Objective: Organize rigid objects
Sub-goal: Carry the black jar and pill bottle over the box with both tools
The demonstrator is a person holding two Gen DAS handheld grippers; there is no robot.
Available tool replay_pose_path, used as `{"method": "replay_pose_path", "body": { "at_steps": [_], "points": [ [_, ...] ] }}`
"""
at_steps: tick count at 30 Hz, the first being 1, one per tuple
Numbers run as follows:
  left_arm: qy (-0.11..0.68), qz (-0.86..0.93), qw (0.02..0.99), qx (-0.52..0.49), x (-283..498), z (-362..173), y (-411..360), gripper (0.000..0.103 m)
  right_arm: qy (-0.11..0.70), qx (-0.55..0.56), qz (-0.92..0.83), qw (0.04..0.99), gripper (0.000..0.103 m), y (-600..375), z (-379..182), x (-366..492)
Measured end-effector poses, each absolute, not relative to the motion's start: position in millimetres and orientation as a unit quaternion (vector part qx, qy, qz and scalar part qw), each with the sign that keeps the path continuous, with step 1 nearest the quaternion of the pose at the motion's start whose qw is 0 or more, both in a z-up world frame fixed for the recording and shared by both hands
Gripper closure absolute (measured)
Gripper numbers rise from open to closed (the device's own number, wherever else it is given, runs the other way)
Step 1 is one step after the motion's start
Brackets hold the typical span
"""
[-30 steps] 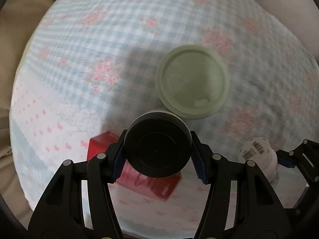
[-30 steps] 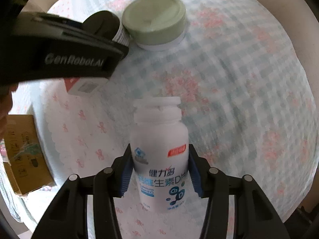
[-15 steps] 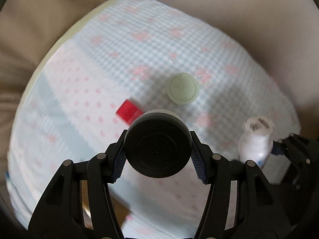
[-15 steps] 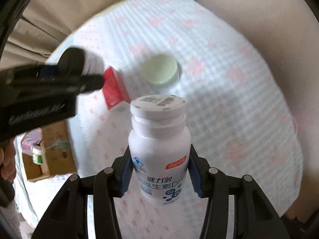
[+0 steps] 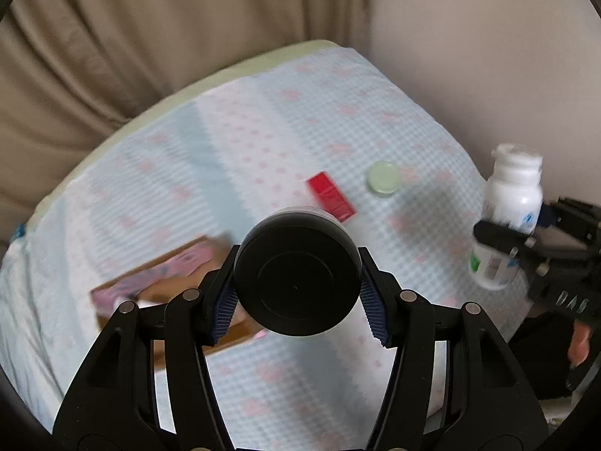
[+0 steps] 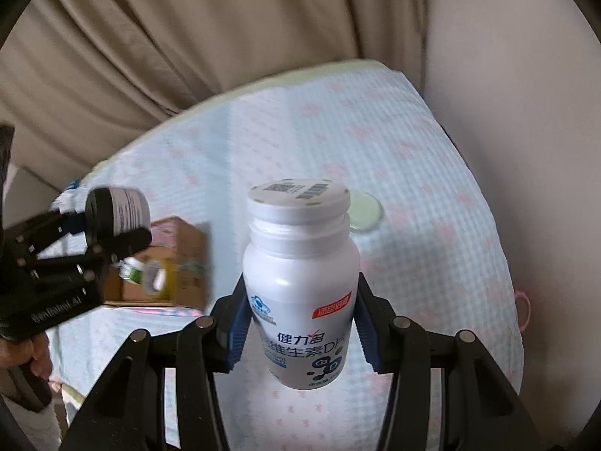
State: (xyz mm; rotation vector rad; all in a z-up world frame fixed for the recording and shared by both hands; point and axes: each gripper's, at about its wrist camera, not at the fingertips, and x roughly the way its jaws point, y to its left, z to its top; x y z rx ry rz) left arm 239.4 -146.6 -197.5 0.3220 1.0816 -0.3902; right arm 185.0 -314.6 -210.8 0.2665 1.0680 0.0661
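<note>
- Since a second ago both tools have risen well above the bench [image 5: 233,406]; the green lid [image 5: 383,179] and red box [image 5: 330,196] now look small and far below.
- The left tool [image 5: 296,293] is clamped on a black-capped jar [image 5: 296,274], up in the air.
- The right tool [image 6: 300,334] grips a white bottle [image 6: 300,285] at mid-body, also aloft.
- Left of the lid lies the red box; further left, a cardboard box [image 5: 165,282].
</note>
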Motion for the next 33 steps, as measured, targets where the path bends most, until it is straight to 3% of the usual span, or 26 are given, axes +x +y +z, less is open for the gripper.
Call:
{"method": "replay_pose_path", "body": {
  "at_steps": [10, 22, 33],
  "points": [
    [0.512, -0.114, 0.848, 0.078, 207, -183, -2, 0.049, 0.485, 0.105, 0.099, 0.863, 0.057, -216, -174, 188],
    [0.519, -0.102, 0.847, 0.055, 225, -198, 173, 0.049, 0.5, 0.116, 0.103, 0.852, 0.057, -77, -183, 205],
    [0.565, -0.145, 0.808, 0.079, 276, -276, 239, 0.049, 0.54, 0.149, 0.023, 0.828, 0.057, -6, -244, 243]
  ]
}}
